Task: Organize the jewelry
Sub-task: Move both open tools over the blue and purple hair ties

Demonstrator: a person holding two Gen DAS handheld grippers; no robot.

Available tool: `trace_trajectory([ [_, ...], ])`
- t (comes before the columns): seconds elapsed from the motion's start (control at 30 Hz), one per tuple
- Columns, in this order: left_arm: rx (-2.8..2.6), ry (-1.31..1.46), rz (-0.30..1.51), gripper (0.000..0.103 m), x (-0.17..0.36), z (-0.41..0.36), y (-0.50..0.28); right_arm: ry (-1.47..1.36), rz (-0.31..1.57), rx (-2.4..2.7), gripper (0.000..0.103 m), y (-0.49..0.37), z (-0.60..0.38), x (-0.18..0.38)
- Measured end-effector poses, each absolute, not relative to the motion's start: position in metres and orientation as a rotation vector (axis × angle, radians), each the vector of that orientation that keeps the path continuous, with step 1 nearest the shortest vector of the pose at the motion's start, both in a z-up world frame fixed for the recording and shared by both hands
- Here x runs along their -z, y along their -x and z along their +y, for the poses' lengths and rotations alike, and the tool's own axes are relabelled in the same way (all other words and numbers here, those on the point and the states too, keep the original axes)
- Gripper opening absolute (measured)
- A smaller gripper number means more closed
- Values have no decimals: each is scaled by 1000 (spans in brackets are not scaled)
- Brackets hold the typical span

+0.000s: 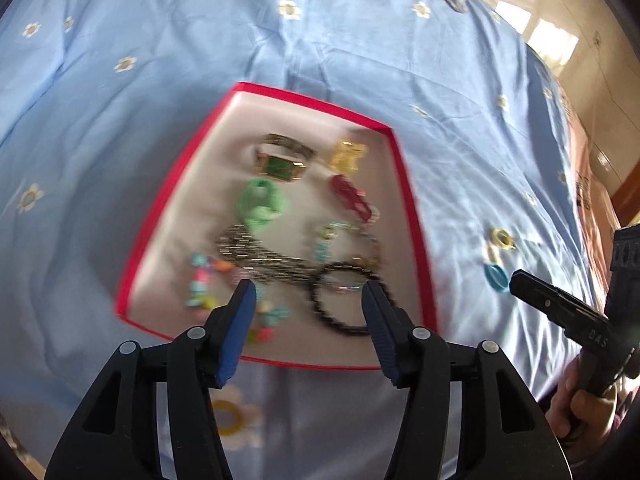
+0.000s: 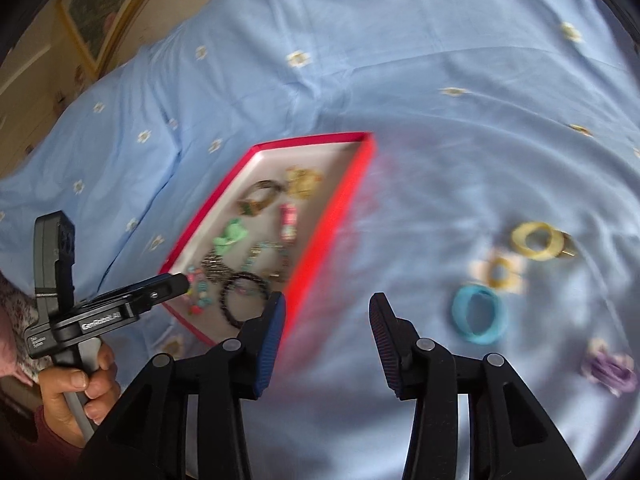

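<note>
Red rim, white floor: that's the box (image 2: pixel 332 216) sitting on the blue flowered bedsheet (image 2: pixel 360 60), and it's already busy. Starting at the left, the left claw (image 1: pixel 308 300) hangs over the near edge of the box, jaws spread wide, nothing between them. Under it, the black bead bracelet (image 1: pixel 344 304) and a tangle of dark chain (image 1: pixel 256 252), with the green piece (image 1: pixel 260 204), the green-faced watch (image 1: pixel 280 160) and a gold item (image 1: pixel 348 154) further in. Blur makes the smaller beads hard to name.

Moving across, the right claw (image 2: pixel 326 320) is also gaping and empty, poised over bare sheet just beside the box's right wall.

Further right, the stragglers are out on the bed: a blue bangle (image 2: pixel 480 314) nearest, a yellow ring-shaped piece (image 2: pixel 538 240) beyond it, and a purple item (image 2: pixel 612 368) off toward the edge. None is touched.

So the read: we're between placements, most of the collection boxed, three or so pieces left outside. The next move looks like the right claw's job: swing right, drop over the blue bangle, straddle its band, not its hole, and close. It lies tilted on soft fabric, so expect it to roll or sink if pinched carelessly.
</note>
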State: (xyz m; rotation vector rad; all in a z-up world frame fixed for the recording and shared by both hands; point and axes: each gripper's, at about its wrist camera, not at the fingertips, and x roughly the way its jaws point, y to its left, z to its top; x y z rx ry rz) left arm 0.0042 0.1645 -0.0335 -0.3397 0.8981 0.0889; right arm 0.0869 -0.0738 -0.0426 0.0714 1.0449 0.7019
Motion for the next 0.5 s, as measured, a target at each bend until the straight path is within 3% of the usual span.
trace_trajectory([
  [0.33,15,285,924,57,33,110,-23,-129,1013,-548,50,-87,-151,37],
  [0.5,68,256,952,59,38,84,-32,-134,997,-486,59,-83,-178,36],
])
